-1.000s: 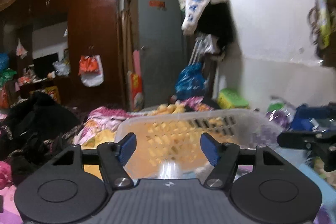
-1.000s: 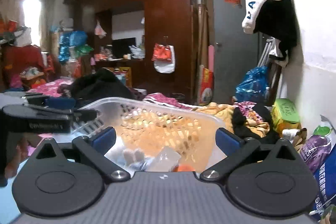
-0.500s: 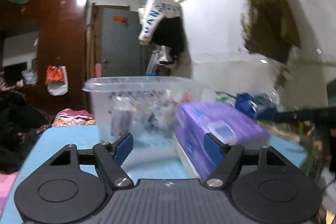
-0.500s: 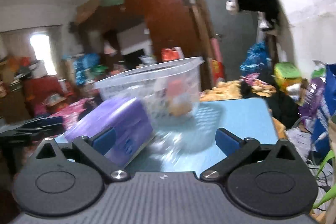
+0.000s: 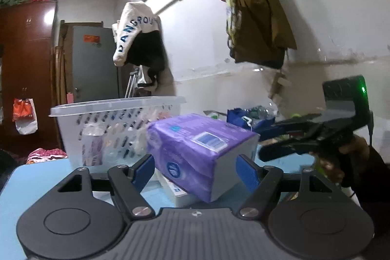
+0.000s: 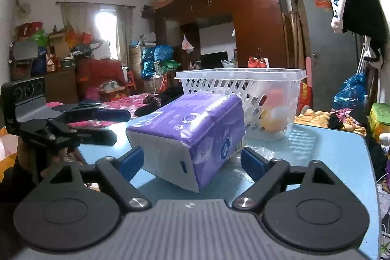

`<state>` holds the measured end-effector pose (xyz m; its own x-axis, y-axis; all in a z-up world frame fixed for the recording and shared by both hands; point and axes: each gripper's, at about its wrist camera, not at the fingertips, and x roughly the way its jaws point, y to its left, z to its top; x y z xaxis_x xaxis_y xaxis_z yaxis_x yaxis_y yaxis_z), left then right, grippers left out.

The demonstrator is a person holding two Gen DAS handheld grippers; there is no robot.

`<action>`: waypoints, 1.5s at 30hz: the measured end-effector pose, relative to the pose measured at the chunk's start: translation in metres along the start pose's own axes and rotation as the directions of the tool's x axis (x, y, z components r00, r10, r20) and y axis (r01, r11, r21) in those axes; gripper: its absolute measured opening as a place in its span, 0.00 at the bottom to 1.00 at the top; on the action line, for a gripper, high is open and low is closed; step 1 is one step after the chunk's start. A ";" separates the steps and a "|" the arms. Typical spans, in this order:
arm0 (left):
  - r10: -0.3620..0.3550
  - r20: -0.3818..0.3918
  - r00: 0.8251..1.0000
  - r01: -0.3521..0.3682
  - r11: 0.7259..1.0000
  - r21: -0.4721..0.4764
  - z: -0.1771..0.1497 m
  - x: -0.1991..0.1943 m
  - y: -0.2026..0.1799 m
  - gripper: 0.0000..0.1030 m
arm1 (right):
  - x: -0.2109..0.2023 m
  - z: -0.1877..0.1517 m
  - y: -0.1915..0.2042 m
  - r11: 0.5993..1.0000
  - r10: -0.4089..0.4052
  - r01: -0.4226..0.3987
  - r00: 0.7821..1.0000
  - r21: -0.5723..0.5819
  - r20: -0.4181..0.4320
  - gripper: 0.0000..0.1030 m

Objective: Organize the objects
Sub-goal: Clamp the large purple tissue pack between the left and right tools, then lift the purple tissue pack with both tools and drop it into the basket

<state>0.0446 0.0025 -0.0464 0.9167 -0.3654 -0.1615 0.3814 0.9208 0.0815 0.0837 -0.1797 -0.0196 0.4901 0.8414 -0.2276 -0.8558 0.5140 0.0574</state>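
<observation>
Nearest me, my right gripper (image 6: 192, 158) has just been closing, its blue pads either side of the purple pack (image 6: 192, 128) but not yet pressing, as far as I can tell. My left gripper (image 5: 196, 172) is spread around the same pack from the other end, also with gaps. The pack lies tilted on the blue table (image 6: 324, 152), propped on something pale beneath. Beyond it, the basket (image 6: 243, 89) already holds a few items, so I judge sorting partly done; this pack remains outside.
</observation>
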 end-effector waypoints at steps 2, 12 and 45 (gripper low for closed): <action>-0.019 -0.013 1.000 0.019 1.000 0.006 -0.001 0.009 -0.002 0.75 | 0.002 -0.001 -0.003 1.000 0.015 -0.015 1.000 -0.008 -0.003 0.82; -0.078 -0.042 0.996 0.076 0.996 -0.039 -0.008 0.035 0.004 0.69 | 0.006 -0.012 -0.008 0.994 0.111 -0.111 0.994 -0.015 -0.008 0.60; -0.052 0.127 0.991 0.045 0.998 0.054 0.037 -0.003 0.000 0.53 | -0.007 0.042 0.021 0.993 0.054 -0.039 0.990 -0.114 0.130 0.53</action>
<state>0.0458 -0.0012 -0.0099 0.9034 -0.4271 -0.0392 0.4284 0.8946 0.1268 0.0693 -0.1679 0.0242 0.4607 0.8823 -0.0961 -0.8876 0.4586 -0.0445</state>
